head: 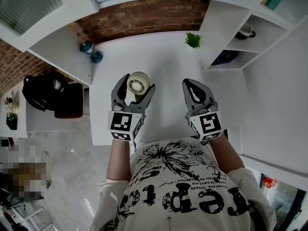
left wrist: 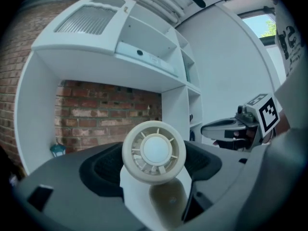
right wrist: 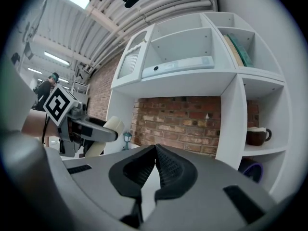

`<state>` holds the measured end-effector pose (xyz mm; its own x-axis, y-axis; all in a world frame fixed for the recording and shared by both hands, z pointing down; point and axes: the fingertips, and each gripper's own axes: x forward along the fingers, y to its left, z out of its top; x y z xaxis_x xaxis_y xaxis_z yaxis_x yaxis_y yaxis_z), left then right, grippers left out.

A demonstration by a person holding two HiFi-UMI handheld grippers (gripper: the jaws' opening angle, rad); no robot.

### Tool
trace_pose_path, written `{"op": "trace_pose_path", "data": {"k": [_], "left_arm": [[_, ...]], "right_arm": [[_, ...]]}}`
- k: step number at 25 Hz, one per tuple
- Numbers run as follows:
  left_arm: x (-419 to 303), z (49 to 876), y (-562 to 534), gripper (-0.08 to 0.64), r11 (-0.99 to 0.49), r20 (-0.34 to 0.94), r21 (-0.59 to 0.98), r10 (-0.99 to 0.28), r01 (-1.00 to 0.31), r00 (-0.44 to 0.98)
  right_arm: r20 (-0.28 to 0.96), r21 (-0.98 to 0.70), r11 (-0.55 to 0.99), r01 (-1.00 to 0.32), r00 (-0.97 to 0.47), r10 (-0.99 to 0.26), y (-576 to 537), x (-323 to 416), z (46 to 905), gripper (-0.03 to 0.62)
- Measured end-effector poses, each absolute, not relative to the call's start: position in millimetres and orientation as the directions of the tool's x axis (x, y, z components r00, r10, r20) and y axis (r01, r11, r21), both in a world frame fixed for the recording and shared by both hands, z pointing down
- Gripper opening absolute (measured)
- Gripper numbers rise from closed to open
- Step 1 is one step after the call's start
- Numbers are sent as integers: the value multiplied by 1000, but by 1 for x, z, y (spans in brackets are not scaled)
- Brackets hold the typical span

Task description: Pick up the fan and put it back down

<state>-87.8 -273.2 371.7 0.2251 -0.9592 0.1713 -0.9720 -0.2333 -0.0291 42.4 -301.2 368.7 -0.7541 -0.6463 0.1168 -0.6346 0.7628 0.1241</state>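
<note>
A small cream fan (head: 138,84) stands on the white table (head: 168,61), its round head facing my left gripper's camera. My left gripper (head: 136,86) is open with one jaw on each side of the fan. In the left gripper view the fan (left wrist: 154,151) fills most of the gap, its base low between the pads, and a strip of table shows on its left. My right gripper (head: 195,86) is shut and empty, hovering to the right of the fan. Its pads meet at the tips (right wrist: 155,150) in the right gripper view, where the fan (right wrist: 107,129) shows at the left.
A small green plant (head: 192,40) sits at the table's far right. Two blue lantern-like ornaments (head: 91,51) stand at its far left. The white shelf unit (head: 250,42) on the right holds a cup (head: 246,32) and a dark bowl-like thing (head: 225,57). A black bag (head: 48,91) lies to the left.
</note>
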Motion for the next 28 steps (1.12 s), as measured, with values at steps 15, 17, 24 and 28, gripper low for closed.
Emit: {"op": "trace_pose_path", "data": {"k": [15,17,24,28], "left_arm": [[-66,564,-311,373,-236,568,105,-784,-966,253],[-65,580,-313,373,-227,596,118,-762,-967,252],[-64,625,-314,373,-193,673,167,-694,-967,255],[-66,642,-312,373,-175,706,172,-665,-970,245]], "right_arm": [[288,40,766,-641,-727,-623,-321,52,446,14],[301,23,765,-644,-725,-620,-322,53,455,14],[333,-6,753,-658,-711,-619,-328,57,474,14],[349,-8,749,-663,-704,-619,-331,57,480,14]]}}
